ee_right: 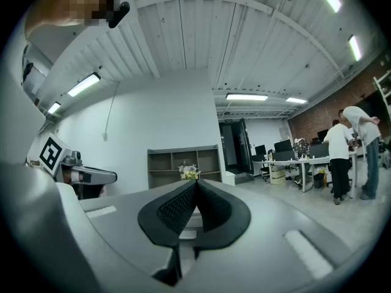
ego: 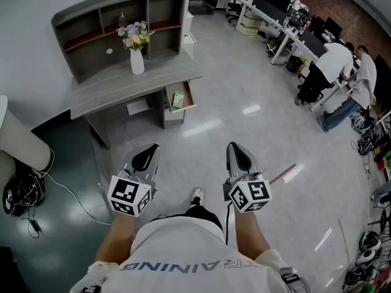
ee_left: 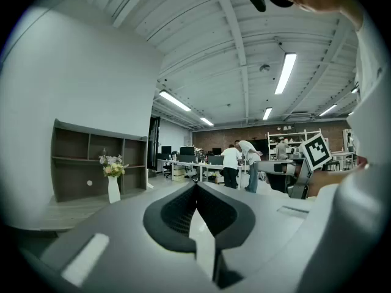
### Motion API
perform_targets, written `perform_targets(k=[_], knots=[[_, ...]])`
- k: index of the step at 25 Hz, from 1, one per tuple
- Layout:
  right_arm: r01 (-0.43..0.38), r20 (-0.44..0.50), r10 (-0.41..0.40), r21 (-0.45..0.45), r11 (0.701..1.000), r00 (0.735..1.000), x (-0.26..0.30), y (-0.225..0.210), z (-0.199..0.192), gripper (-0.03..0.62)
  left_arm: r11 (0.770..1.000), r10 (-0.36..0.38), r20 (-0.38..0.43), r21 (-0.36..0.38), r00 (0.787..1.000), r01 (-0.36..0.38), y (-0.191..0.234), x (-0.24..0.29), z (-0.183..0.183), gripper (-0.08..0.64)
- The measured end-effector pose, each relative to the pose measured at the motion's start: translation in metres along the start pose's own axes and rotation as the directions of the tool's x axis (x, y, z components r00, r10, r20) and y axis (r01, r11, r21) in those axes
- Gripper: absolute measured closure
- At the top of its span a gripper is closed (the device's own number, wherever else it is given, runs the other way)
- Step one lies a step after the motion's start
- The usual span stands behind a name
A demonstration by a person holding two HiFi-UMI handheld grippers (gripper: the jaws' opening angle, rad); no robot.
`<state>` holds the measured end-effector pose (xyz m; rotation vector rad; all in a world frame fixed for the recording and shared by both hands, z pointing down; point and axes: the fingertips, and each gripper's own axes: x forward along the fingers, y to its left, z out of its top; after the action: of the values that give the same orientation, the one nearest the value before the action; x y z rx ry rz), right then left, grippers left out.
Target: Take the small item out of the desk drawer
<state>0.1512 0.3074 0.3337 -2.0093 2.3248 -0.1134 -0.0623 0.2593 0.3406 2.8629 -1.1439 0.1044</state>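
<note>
A grey desk (ego: 98,93) with a shelf unit stands against the white wall, some way ahead of me. Its drawer (ego: 181,97) is pulled open, and a small green item (ego: 178,99) lies inside. Both grippers hang over the bare floor, well short of the desk. My left gripper (ego: 148,153) is shut with its tips meeting and nothing held. My right gripper (ego: 239,151) is shut and empty too. In the left gripper view the left gripper (ee_left: 195,185) points past the desk (ee_left: 73,209). In the right gripper view the right gripper (ee_right: 195,184) aims at the shelf unit (ee_right: 183,159).
A white vase of flowers (ego: 137,44) stands on the desk top. A black bag with a cable (ego: 21,194) lies on the floor at left. Office desks (ego: 281,23) and two people (ego: 342,72) are at the far right. My shoe (ego: 197,195) shows between the grippers.
</note>
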Motion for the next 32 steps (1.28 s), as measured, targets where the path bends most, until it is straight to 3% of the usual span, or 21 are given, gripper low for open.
perform_targets(k=[16, 21, 32], knots=[[-0.023, -0.089, 0.021, -0.020, 1.000, 0.996, 0.015, 0.033, -0.026, 0.578, 0.999, 0.009, -0.019, -0.053, 1.000, -0.011, 0.024, -0.010, -0.021, 0.560], [-0.026, -0.054, 0.026, 0.005, 1.000, 0.998, 0.022, 0.031, -0.019, 0.578, 0.995, 0.022, -0.018, -0.094, 1.000, -0.024, 0.031, -0.012, -0.028, 0.560], [-0.159, -0.122, 0.156, -0.013, 0.987, 0.980, 0.117, 0.065, -0.040, 0.578, 0.977, 0.164, -0.030, -0.133, 0.986, -0.167, 0.099, -0.016, -0.038, 0.560]])
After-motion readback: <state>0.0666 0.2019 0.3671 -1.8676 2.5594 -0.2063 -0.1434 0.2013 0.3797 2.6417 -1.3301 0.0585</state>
